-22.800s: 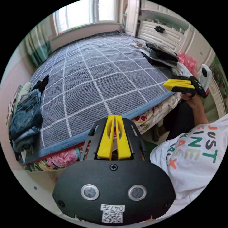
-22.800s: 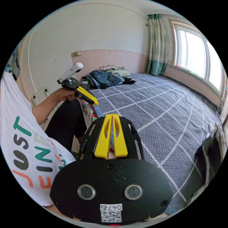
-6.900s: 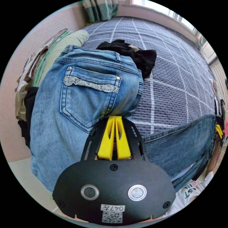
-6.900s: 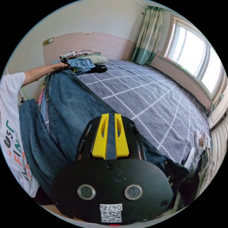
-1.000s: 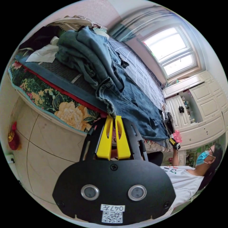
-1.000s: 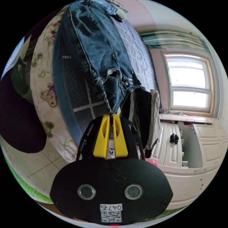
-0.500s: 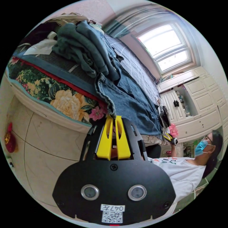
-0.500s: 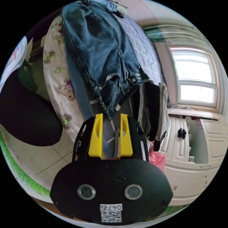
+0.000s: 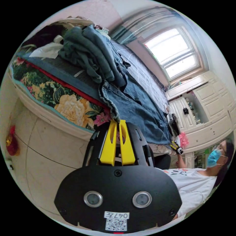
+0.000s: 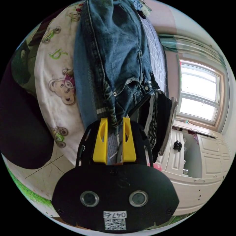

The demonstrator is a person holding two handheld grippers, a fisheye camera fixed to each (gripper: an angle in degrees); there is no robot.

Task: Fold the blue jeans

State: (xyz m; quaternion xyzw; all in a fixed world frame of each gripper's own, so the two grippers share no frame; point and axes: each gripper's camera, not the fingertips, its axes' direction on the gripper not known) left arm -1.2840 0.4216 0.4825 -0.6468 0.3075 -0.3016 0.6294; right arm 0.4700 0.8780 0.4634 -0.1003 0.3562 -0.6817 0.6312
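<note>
the left tool (image 9: 117, 121) is clenched on the hem of the blue jeans (image 9: 137, 110), at the bed (image 9: 73, 108) edge beside a heap of other clothes (image 9: 91, 51). the jeans lie stretched lengthwise along that edge, not yet folded. further right, the right tool (image 10: 115, 119) has its jaws apart around the waistband end of the jeans, denim between them but not pinched. as i judge it, the garment is only laid out; every fold is left to do.
</note>
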